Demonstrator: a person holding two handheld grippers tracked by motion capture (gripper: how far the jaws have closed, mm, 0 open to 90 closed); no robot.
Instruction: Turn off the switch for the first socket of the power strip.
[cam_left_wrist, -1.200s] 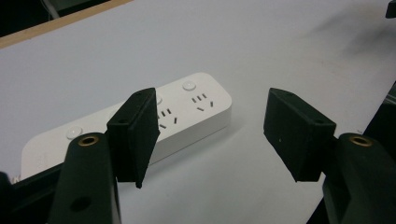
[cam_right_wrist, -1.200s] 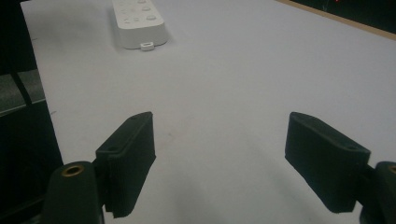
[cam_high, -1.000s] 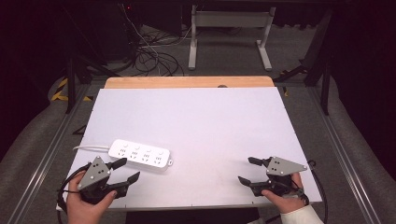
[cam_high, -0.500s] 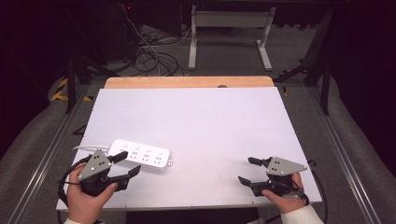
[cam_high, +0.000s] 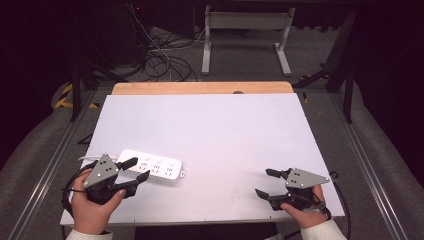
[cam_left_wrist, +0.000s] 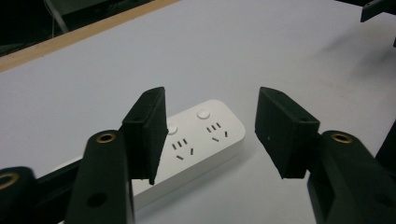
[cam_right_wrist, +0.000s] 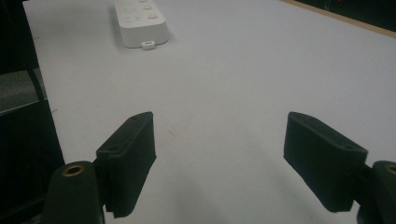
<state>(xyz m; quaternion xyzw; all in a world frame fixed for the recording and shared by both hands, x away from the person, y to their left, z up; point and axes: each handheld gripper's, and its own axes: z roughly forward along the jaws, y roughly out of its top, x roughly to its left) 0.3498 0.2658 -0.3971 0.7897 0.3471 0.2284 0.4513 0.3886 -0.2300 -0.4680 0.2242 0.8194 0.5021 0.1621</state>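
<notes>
A white power strip (cam_high: 152, 168) lies flat on the white table (cam_high: 215, 135), near the front left corner, with its long side running from left to right and slightly away from the person. In the left gripper view the power strip (cam_left_wrist: 201, 135) shows two round buttons and two groups of socket slots on its top face. The left gripper (cam_high: 134, 170) is at the left end of the strip, held in the person's left hand (cam_high: 92, 207), and it points to the right along the strip. Its jaws have just been closing, but they are not closed: in the left gripper view a clear gap stays between the two black pads, and the end of the strip lies between and beyond them. I cannot tell if one pad already touches the strip; the pads do not press on it from both sides. The right gripper (cam_high: 265, 182) is near the front right corner of the table, well apart from the strip, in the person's right hand (cam_high: 302, 212). Its jaws stand wide open with only bare table between them. In the right gripper view the strip (cam_right_wrist: 140, 18) is far off at the top left.
</notes>
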